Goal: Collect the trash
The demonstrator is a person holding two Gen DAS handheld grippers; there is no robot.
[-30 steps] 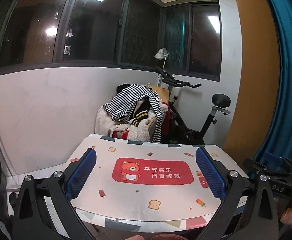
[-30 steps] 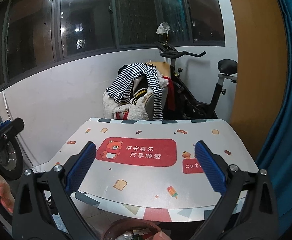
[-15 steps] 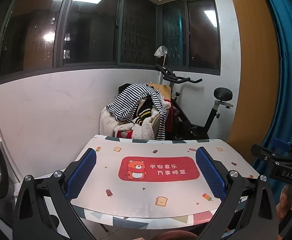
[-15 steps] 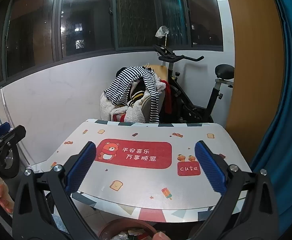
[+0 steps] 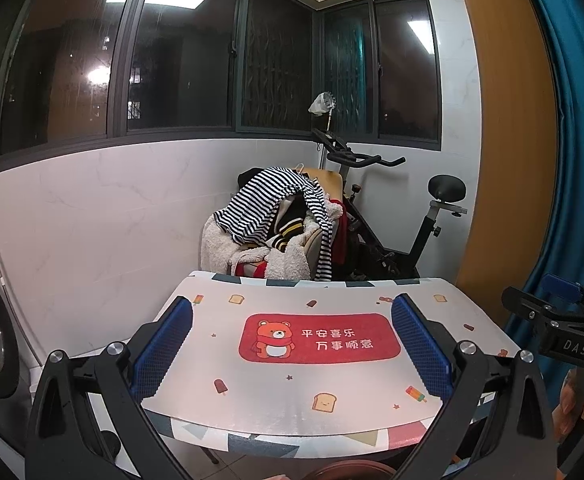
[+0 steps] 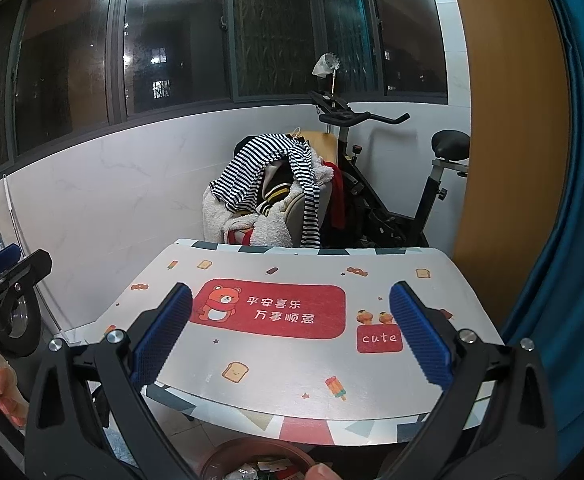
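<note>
Nearest the lens in the right wrist view, a reddish-brown bin (image 6: 257,458) sits below the near edge of the worktop (image 6: 292,376), its mouth showing crumpled trash (image 6: 261,466); a fingertip (image 6: 320,471) intrudes at the bottom border beside it. The bin's place under the worktop edge probably lets scraps be dropped straight down into it. In the left wrist view only the bin's rim (image 5: 352,470) shows.

Above the bin, the right gripper (image 6: 292,336) is level, its jaws spread wide with nothing between the blue pads (image 6: 163,332). The left gripper (image 5: 292,348) is posed alike: jaws wide apart and empty. Each gripper appears at the margin of the other's view, the left at the left border (image 6: 3,280) with a hand (image 6: 5,396) under it, so the two hover side by side over the near edge.

The trash therefore lies below and nearer than both sets of jaws, already inside the bin, not between them. The worktop's printed surface, with its red bear panel (image 6: 267,312), shows no loose scrap; collecting appears largely done.

Beyond stand a chair heaped with clothes (image 6: 267,196), an exercise bike (image 6: 392,184), a white wall and dark windows (image 6: 171,40).
</note>
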